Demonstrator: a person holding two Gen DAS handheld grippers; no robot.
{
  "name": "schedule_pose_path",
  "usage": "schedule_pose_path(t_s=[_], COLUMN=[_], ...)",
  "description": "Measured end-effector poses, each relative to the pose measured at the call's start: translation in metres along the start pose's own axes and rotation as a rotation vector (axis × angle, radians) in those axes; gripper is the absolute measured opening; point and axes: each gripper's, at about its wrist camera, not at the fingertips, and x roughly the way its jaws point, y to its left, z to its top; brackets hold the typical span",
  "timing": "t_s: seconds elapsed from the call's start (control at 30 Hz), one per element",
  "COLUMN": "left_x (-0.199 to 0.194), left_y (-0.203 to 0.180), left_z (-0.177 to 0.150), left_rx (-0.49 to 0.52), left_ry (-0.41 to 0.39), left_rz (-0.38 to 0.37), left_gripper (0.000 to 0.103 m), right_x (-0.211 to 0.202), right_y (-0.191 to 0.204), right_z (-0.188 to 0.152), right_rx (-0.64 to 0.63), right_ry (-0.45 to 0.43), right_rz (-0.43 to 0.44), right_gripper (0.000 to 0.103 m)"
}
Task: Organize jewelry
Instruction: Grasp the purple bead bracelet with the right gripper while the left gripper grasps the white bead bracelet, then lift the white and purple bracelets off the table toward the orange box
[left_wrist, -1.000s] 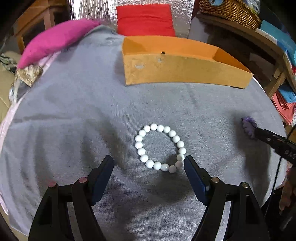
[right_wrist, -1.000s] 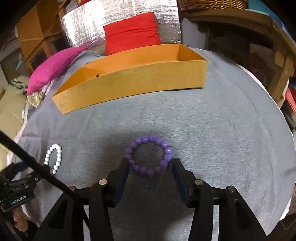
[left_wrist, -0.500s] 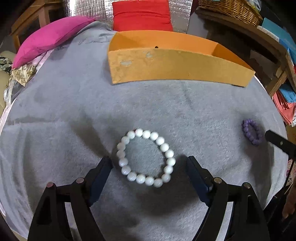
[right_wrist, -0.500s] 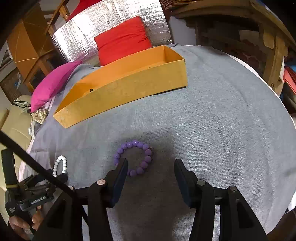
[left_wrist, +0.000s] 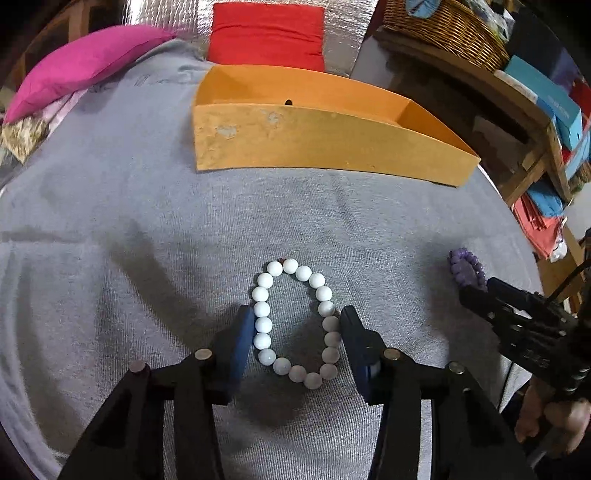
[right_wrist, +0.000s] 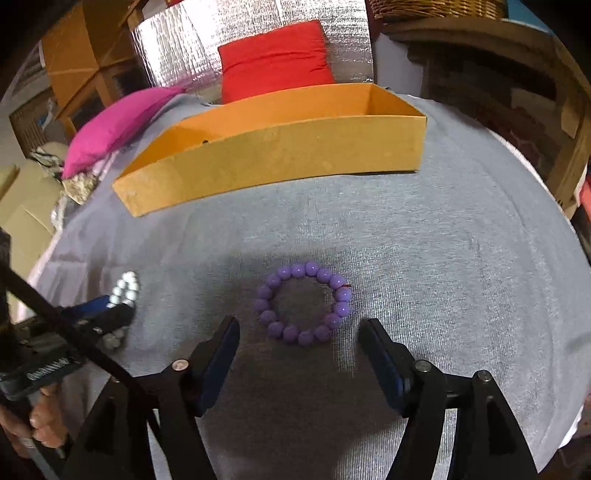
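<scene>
Nothing is in the orange box (left_wrist: 325, 147) yet — your left claw (left_wrist: 297, 328) is closing on the white bracelet (left_wrist: 295, 321) at centre frame; your right claw (right_wrist: 299, 339) is opening, empty, below the purple bracelet (right_wrist: 303, 302) on the surface (left_wrist: 147, 229).

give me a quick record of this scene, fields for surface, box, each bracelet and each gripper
surface: grey cloth
box: orange box, open top, at the far side of the cloth, no jewelry visible inside
white bracelet: white bracelet flat on the cloth, squeezed into an oval
purple bracelet: purple bracelet flat on the cloth, round
left gripper: left gripper closing, pads against both sides of the white bracelet
right gripper: right gripper opening, just short of the purple bracelet, not touching it
</scene>
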Motion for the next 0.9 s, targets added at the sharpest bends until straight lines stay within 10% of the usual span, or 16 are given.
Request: schedule_pose_path(t_s=[0.2,0.3,0.53,0.9], left_x=[0.002,0.001,0.000,0.002], left_y=[-0.005,-0.007,-0.014,-0.013], left_z=[-0.003,-0.006,-0.009,-0.008], left_rx=[0.021,0.030,0.064,0.043], left_ry=[0.001,-0.008,-0.019,-0.004], left_rz=[0.006,-0.005,-0.045,-0.071], left_gripper=[0.061,0.061,0.024,0.043], right_x=[0.000,-0.002,-0.009,-0.005], right_y=[-0.004,-0.014,-0.035,-0.030], right_z=[0.000,0.000,0.001,0.001], right_rx=[-0.015,0.025,0.074,0.061], right_ry=[-0.020,-0.017,-0.028,-0.006], right_rz=[-0.061,-0.030,-0.007,-0.004], right_gripper=[0.024,0.024,0.024,0.042])
